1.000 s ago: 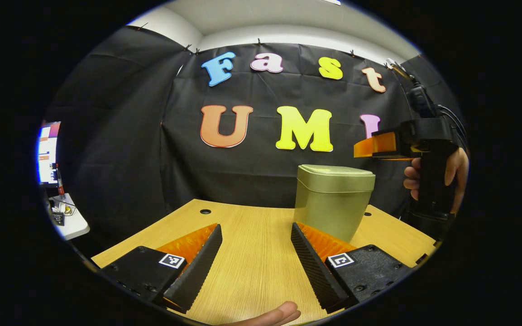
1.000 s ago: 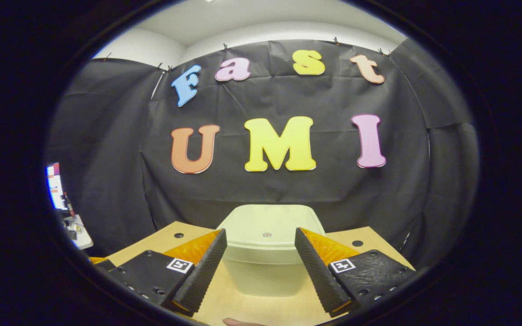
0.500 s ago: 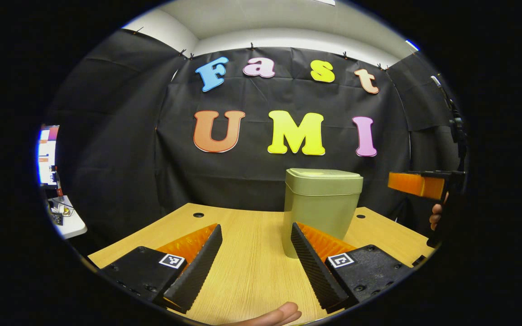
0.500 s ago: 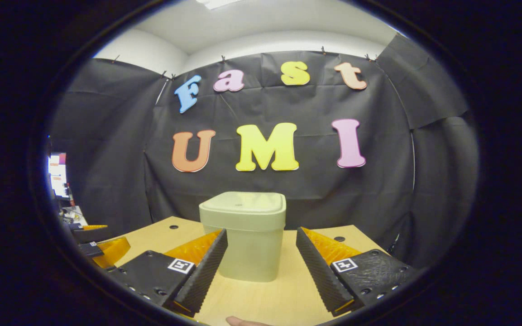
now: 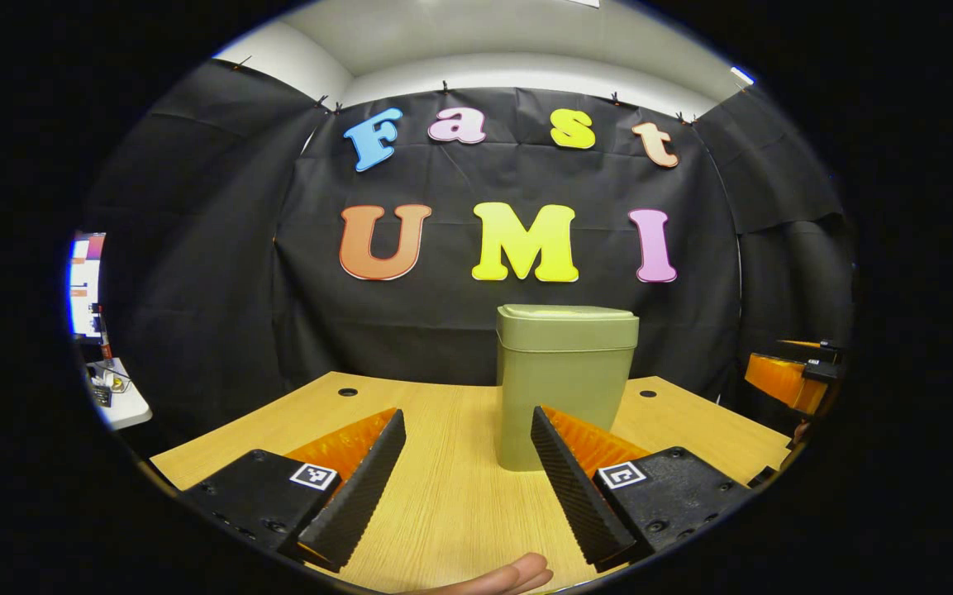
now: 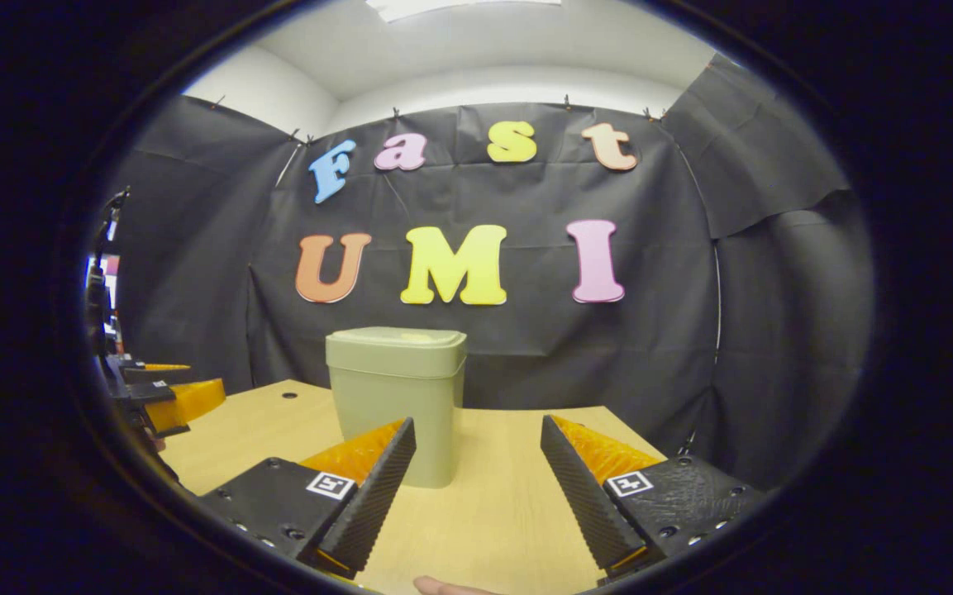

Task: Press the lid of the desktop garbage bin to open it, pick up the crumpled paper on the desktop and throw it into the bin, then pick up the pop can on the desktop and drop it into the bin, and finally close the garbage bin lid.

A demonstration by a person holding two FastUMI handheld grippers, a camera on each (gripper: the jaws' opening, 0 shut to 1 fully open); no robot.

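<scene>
Two views, one wide worktop [image 5: 443, 496], bare ahead of both tools. Garbage bin [image 5: 563, 388] upright, lid [image 5: 567, 314] down, just beyond left hand-held gripper [image 5: 468, 483], ahead-left of right hand-held gripper [image 6: 476, 496]. Both released, holding nothing. Paper and can unseen. Risk, probably: off-centre press skidding the light bin.

We see a green bin [image 5: 565, 388] standing straight up on the wooden table [image 5: 443, 496], near the back. Its lid [image 5: 568, 325] is shut and sits flat on top. The bin is tall with rounded corners.
</scene>
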